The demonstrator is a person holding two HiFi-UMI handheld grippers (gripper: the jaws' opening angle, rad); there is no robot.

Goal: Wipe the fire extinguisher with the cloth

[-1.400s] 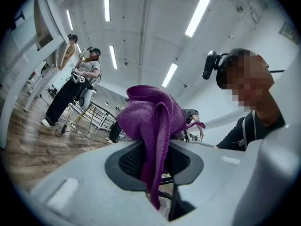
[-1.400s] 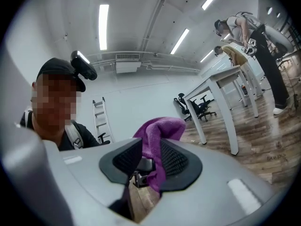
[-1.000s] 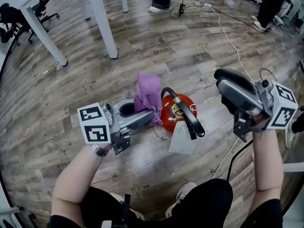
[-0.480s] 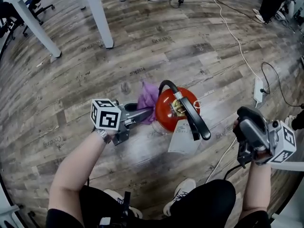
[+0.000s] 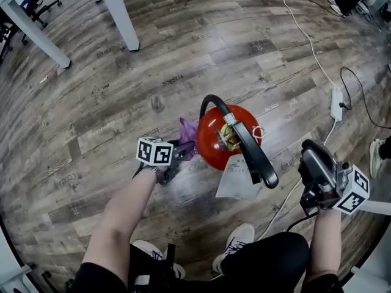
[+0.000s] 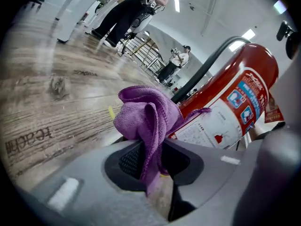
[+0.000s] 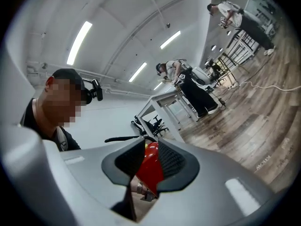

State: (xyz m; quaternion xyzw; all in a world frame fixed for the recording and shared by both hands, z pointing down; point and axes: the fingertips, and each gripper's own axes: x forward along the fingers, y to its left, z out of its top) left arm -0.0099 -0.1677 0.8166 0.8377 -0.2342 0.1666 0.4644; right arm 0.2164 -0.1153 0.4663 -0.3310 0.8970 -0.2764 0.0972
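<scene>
One red metal fire extinguisher (image 5: pixel 214 140) stands upright on the wooden plank floor (image 5: pixel 122 102). The left gripper (image 5: pixel 181 154), just left of it, has its fingers clamped on a purple microfibre cloth (image 6: pixel 146 119). The right gripper (image 5: pixel 310 154), further right, holds nothing; its half-open fingers have just been closing.

Fire extinguisher (image 5: pixel 211 142): red, black handle (image 5: pixel 253 157), white label (image 6: pixel 214 126). Cloth (image 6: pixel 146 119): purple. Floor (image 5: pixel 91 102): grey-brown wood grain. Cable (image 5: pixel 305 41): white. Table legs (image 5: pixel 119 14): white.
</scene>
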